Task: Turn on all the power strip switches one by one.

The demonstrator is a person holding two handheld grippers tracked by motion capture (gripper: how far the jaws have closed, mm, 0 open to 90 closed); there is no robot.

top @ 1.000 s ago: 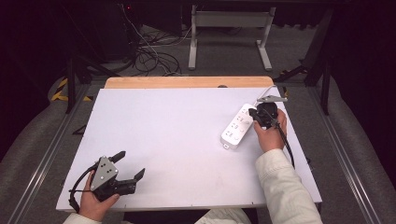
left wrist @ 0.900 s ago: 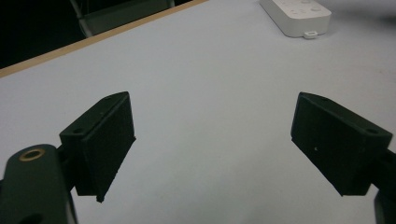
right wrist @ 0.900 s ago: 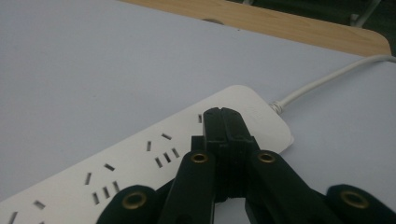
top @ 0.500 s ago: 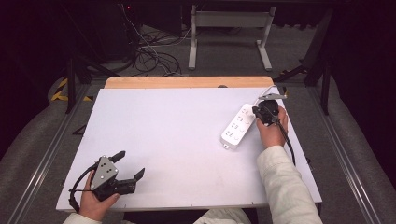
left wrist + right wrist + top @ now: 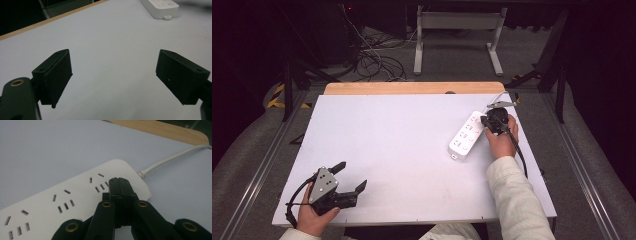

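At about 7 o'clock on the white table I have the left gripper, held in the left hand near the front edge. Its jaws stand wide apart with nothing between them; in the left gripper view I see bare table surface through the gap, and the near end of the power strip far off at 1 o'clock.

The power strip lies flat at roughly 2 o'clock on the table, angled, its white cable leaving from the far end toward the table's wooden back edge.

Just beside the strip's far end I have the right gripper in the right hand. Its jaws are pressed fully together, gripping nothing. In the right gripper view the closed tips sit over the strip's top face near the cable end; I cannot tell whether they touch it.
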